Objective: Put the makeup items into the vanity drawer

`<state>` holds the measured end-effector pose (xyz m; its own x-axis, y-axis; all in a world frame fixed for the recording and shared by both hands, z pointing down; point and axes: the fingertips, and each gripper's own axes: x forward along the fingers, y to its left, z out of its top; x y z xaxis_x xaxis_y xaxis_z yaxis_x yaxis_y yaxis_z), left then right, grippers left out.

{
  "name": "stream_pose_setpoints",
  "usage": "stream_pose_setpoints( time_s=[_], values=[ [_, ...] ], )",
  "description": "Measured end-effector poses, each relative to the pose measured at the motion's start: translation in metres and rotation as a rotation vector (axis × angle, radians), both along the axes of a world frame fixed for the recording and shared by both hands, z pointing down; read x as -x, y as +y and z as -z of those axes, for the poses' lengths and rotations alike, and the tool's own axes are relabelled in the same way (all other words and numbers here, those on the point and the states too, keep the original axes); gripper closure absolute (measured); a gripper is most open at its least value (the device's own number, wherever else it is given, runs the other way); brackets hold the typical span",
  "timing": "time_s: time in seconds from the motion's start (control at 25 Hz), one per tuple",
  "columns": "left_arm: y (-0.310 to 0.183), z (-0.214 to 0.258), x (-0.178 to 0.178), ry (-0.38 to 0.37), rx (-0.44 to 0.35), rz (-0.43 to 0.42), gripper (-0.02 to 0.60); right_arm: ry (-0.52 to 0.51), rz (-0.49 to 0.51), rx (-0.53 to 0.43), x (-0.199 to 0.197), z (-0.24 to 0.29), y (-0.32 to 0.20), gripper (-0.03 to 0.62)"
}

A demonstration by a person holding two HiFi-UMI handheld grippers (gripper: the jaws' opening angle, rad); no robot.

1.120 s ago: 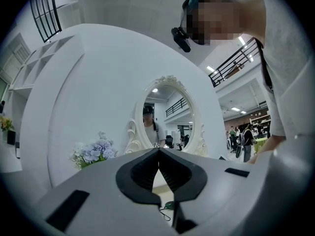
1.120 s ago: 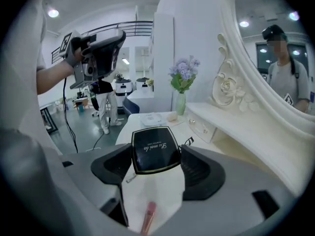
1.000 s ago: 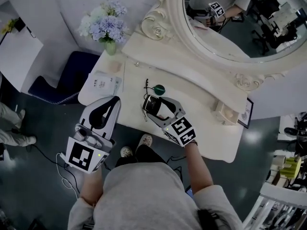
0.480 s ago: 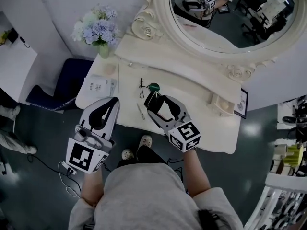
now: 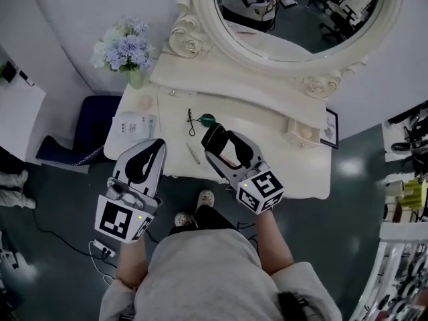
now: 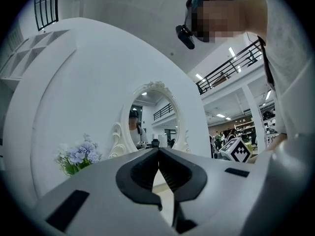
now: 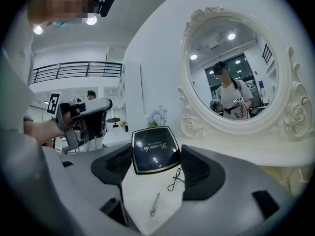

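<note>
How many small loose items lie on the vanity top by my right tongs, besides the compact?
3: a thin silver stick left of the right tongs, a black looped wire and a green round piece beyond them. The tongs may hide more.

Black square compact (image 7: 155,146), gold-trimmed, lid shut, clamped in right gripper (image 7: 156,156) jaws over bench (image 5: 301,172) middle. Slim pencil (image 5: 193,154) flat, toward front edge.

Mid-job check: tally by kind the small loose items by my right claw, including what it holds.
Black compact, held in the right claw: 1
Slim silver stick: 1
Green round piece: 1
Black cord: 1
Total: 4
</note>
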<state>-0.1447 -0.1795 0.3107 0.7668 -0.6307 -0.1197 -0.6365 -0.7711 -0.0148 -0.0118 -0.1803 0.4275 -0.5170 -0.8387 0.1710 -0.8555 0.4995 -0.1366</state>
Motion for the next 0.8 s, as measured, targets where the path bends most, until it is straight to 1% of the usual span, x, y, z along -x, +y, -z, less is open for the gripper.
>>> stream_pose_setpoints(
  time_s=[0.2,0.48,0.8],
  values=[
    [0.012,0.004,-0.005,0.008,-0.013,-0.050,0.568,-0.023,-0.059,-0.038,-0.006,0.017,0.016,0.289],
    [0.028,0.007,-0.010,0.025,-0.020,-0.112,0.566,-0.025,-0.145,-0.075,-0.015,0.031,0.041,0.289],
    [0.039,0.012,-0.028,0.016,-0.039,-0.170,0.567,-0.043,-0.233,-0.110,-0.041,0.038,0.061,0.289]
  ],
)
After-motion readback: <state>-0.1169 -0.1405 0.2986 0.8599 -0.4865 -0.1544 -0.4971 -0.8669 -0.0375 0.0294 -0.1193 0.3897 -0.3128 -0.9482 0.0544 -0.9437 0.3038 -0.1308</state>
